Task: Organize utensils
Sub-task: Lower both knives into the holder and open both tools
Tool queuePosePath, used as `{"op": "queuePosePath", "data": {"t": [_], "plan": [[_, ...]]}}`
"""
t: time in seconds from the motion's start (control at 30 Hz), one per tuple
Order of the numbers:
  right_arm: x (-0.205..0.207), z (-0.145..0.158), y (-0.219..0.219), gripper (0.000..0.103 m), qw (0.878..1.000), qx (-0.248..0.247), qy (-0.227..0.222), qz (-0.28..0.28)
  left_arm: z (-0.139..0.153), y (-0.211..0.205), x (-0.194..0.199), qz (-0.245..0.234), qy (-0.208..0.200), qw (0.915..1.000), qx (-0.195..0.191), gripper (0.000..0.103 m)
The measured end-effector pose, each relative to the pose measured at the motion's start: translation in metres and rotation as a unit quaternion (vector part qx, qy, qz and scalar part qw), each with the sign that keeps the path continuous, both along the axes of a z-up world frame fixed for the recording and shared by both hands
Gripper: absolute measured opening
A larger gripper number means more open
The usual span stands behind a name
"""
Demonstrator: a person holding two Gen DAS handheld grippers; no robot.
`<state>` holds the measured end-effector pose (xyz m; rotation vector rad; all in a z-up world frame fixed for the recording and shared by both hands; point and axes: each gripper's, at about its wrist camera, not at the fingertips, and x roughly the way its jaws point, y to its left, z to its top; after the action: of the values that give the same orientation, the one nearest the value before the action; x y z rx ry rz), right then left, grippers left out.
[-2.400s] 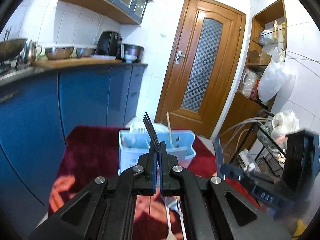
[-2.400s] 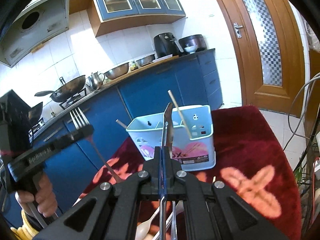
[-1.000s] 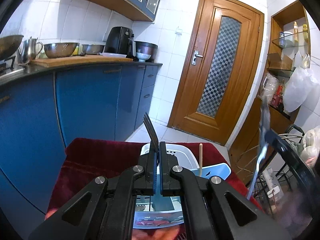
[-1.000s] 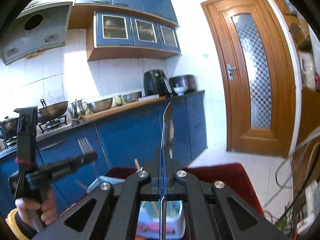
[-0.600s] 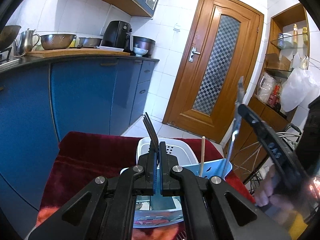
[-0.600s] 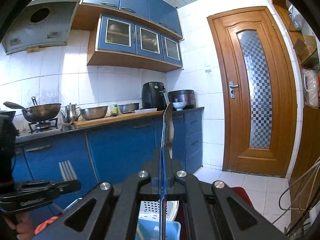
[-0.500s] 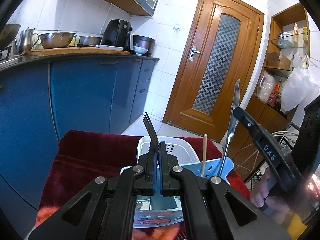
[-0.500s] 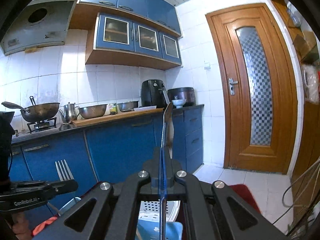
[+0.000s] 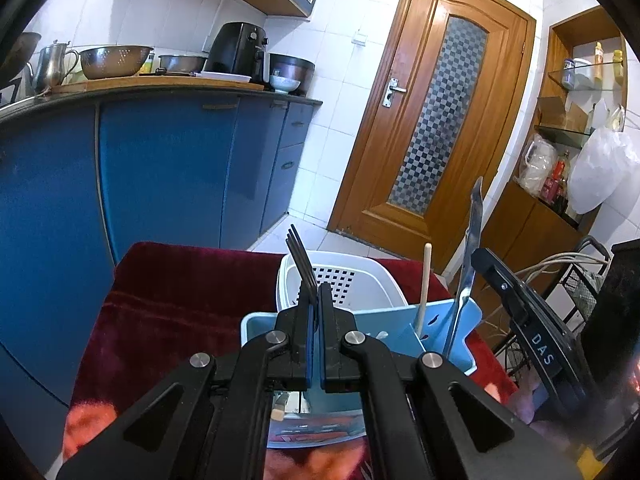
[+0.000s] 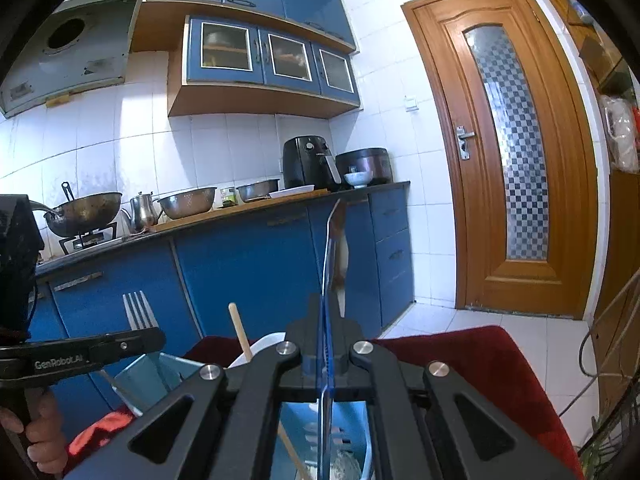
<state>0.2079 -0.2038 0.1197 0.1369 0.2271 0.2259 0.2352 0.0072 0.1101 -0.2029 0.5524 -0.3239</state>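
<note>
Left gripper [image 9: 316, 304] clamped on steel fork [image 9: 301, 264], right gripper [image 10: 329, 320] clamped on thin shiny knife [image 10: 334, 248]; pale-blue plastic caddy [image 9: 466, 320] base hidden, wooden chopstick [image 9: 423, 288] upright inside

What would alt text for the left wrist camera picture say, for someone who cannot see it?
A black left gripper is shut on a fork, tines up, over a light blue utensil holder on a red cloth. To the right, the right gripper holds a table knife upright above the holder, beside a wooden stick. Blue cabinets and a wooden door stand behind.
</note>
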Motion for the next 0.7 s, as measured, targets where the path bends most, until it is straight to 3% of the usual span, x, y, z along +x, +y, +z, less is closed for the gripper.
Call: {"op": "queuePosePath", "data": {"t": [0.23, 0.33, 0.37, 0.47, 0.7], "plan": [[-0.007, -0.008, -0.001, 0.002, 1.0, 0.003, 0.022, 0.012, -0.004, -0.004, 0.0, -0.002, 0.016, 0.9999, 0.002, 0.001], [-0.01, -0.009, -0.001, 0.004, 0.999, 0.006, 0.028, 0.018, -0.002, -0.005, -0.001, -0.001, 0.019, 0.9998, 0.001, 0.019], [-0.011, -0.009, -0.001, 0.009, 0.999, 0.01, 0.032, 0.021, 0.0, -0.005, -0.002, 0.0, 0.017, 0.9998, 0.002, 0.027], [-0.014, -0.008, -0.004, 0.032, 0.998, 0.026, 0.038, 0.033, 0.004, -0.007, -0.006, -0.001, 0.013, 0.9999, 0.007, 0.028], [-0.031, 0.004, -0.005, 0.034, 0.998, 0.039, 0.041, 0.038, 0.015, -0.006, -0.021, -0.005, 0.008, 0.9999, 0.008, 0.028]]}}
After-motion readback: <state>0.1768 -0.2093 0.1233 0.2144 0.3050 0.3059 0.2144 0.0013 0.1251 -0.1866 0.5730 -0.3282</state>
